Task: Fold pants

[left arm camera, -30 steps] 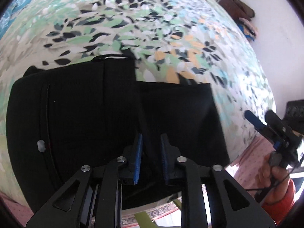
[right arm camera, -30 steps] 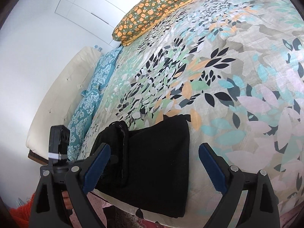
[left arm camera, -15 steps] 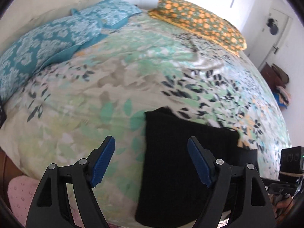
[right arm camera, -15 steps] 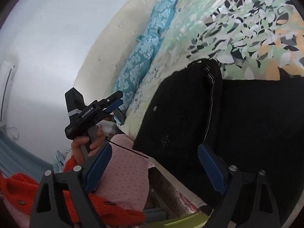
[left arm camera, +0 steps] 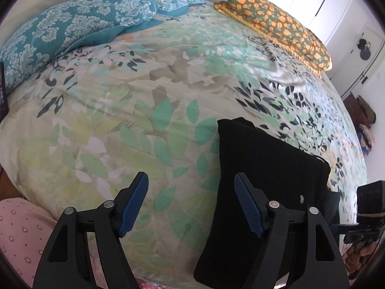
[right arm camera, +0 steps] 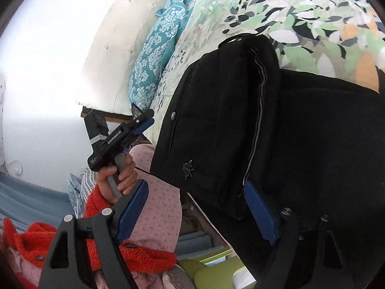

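Left gripper (left arm camera: 191,203): blue-padded fingers are standing apart, having just closed a little, nothing between them; it is hovering over the leaf-patterned bedspread (left arm camera: 134,110). Right gripper (right arm camera: 198,214): fingers are likewise apart with nothing clamped, having just been narrowing. The folded black fabric pants (right arm camera: 276,125) are lying on the near edge of the bed; the right pad appears to be overlapping the cloth, though contact cannot be confirmed. Farther off, teal damask pillows (left arm camera: 72,31) and an orange-flowered pillow (left arm camera: 276,26) are resting at the headboard.

The pants (left arm camera: 264,180) run off the lower edge, their near end possibly hanging below the bed (left arm camera: 120,120).
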The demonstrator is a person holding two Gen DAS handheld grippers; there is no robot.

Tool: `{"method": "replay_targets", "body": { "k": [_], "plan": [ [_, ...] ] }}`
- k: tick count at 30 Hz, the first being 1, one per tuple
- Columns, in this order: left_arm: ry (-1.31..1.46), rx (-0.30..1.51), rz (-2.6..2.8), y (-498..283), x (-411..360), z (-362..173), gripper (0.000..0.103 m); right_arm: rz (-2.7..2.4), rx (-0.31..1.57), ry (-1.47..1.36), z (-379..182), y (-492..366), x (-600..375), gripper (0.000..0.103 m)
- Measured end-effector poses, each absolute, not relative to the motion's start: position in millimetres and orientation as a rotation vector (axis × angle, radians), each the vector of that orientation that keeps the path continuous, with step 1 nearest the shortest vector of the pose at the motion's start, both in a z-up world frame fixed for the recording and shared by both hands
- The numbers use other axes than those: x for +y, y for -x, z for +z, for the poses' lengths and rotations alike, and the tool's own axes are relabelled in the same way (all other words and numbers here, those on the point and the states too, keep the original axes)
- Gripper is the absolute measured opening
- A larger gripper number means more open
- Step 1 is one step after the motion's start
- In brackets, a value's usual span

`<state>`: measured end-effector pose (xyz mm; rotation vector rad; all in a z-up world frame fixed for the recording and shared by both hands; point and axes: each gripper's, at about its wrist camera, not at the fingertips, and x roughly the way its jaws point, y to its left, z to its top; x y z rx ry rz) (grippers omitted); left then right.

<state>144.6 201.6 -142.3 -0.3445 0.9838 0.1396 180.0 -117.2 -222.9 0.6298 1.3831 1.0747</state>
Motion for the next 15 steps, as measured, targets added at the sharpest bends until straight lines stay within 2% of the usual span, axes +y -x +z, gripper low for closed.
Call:
{"method": "replay_targets", "body": {
  "k": [7,13,14,15],
  "plan": [
    [0.374,0.990,0.153,-143,213,-143,0.076,1.032,1.476,-0.455,-225,-183,-95,0.077],
    [0.436,0.992,0.166,-139,222,-146,0.076,1.087,1.445,-0.744,-233,-180,-105,0.077],
    [0.440,0.993,0.168,-139,223,-146,0.076,1.084,1.433,-0.747,-233,-177,-105,0.071],
    [0.443,0.995,0.169,-139,223,-147,0.076,1.057,1.428,-0.737,-234,-175,-105,0.056]
  ]
}}
